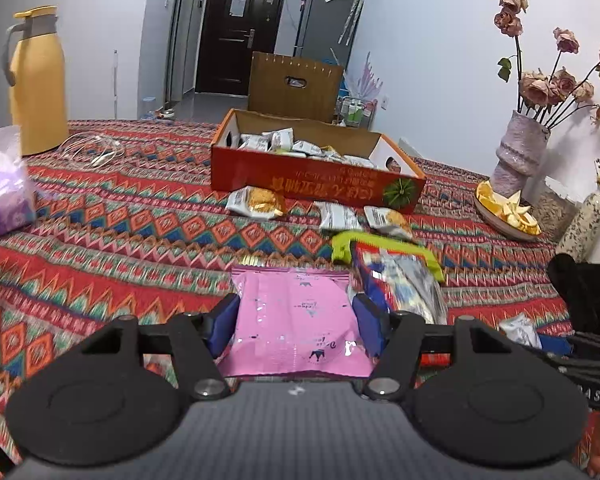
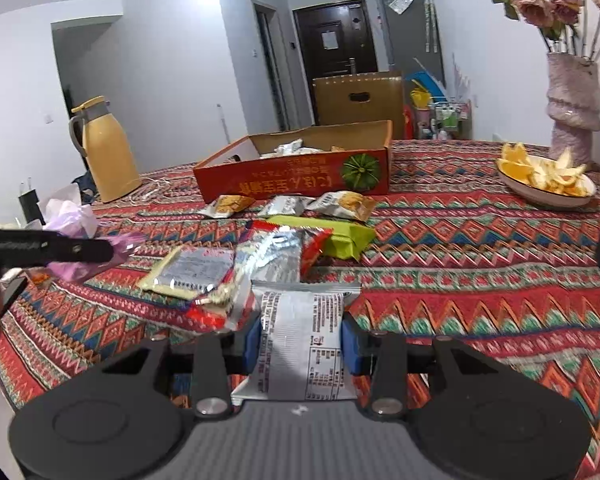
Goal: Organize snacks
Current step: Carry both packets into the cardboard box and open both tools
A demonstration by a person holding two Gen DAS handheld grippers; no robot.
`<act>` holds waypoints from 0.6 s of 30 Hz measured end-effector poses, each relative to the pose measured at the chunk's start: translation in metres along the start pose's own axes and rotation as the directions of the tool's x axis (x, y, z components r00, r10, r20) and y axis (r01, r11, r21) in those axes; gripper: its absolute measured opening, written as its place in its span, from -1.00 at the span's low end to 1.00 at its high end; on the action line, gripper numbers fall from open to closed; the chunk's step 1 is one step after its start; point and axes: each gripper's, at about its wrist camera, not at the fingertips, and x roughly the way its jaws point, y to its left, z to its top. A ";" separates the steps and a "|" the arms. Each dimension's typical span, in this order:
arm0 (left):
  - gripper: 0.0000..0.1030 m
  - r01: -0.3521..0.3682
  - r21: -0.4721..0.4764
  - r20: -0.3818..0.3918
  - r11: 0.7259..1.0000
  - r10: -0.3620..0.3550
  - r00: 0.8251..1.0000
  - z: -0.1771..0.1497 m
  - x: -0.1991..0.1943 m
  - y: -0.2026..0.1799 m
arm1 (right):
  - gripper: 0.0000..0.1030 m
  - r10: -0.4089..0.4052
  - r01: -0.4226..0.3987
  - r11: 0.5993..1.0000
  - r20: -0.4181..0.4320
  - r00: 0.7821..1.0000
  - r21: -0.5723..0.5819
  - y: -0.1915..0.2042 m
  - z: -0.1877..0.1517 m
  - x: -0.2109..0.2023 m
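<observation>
Left gripper (image 1: 296, 318) clamped on pink snack packet (image 1: 296, 320), right gripper (image 2: 300, 344) pinching white snack pouch (image 2: 300, 344), both lifted clear of patterned tablecloth (image 2: 480, 280) (presumably bound for orange cardboard box (image 2: 292, 178), already part-filled with packets).

- Patterned tablecloth (image 1: 112, 216) in red, blue and green zigzags — it covers the whole table.
- Yellow thermos jug (image 1: 36, 84) with a grey collar, upright, far left.
- White cable (image 1: 92, 148) coiled just beside the jug.
- Pale vase (image 1: 520, 152) of dried pink roses (image 1: 540, 84), far right.
- Dish of orange peel (image 2: 546, 180) — near the vase's foot.
- Dark door (image 1: 236, 36) beyond the table.
</observation>
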 end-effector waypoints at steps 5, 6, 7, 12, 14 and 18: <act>0.22 0.054 0.042 0.092 0.998 -0.057 0.994 0.060 0.027 0.007 | -0.23 0.037 -0.034 0.998 0.055 0.998 -0.052 0.001 0.047 0.016; 0.22 0.045 0.060 0.120 0.997 -0.052 0.991 0.077 0.036 0.008 | -0.23 0.055 -0.050 0.997 0.081 0.995 -0.066 0.000 0.063 0.020; 0.22 0.044 0.072 0.138 0.996 -0.053 0.989 0.093 0.047 0.011 | -0.23 0.070 -0.063 0.995 0.100 0.993 -0.076 -0.001 0.078 0.025; 0.22 0.131 0.047 0.095 0.990 -0.134 0.986 0.162 0.125 0.036 | -0.23 0.108 -0.096 0.990 0.125 0.986 -0.100 -0.005 0.163 0.081; 0.22 0.089 0.023 0.087 0.996 -0.090 0.992 0.178 0.162 0.044 | -0.23 0.127 -0.119 0.989 0.098 0.987 -0.087 -0.007 0.191 0.115; 0.23 0.021 0.036 0.057 0.999 -0.023 0.998 0.188 0.221 0.053 | -0.23 0.137 -0.137 0.991 -0.004 0.991 0.010 -0.009 0.234 0.202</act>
